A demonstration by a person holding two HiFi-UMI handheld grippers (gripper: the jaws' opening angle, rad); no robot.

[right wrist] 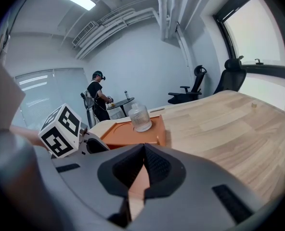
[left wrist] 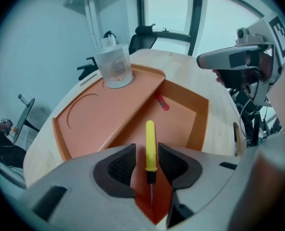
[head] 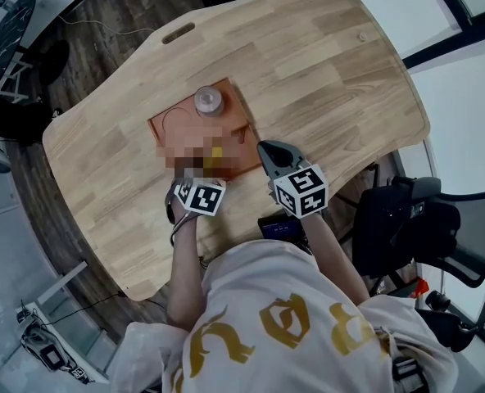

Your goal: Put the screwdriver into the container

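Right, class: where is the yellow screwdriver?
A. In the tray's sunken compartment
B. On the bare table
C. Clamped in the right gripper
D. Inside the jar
A: the screwdriver lies in the sunken compartment of the tray, between the open jaws of the left gripper, which do not press on it.

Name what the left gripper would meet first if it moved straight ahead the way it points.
Probably the yellow screwdriver, lying between its open fingers; beyond that, the small red object and the orange container's far wall. Depth is unclear.
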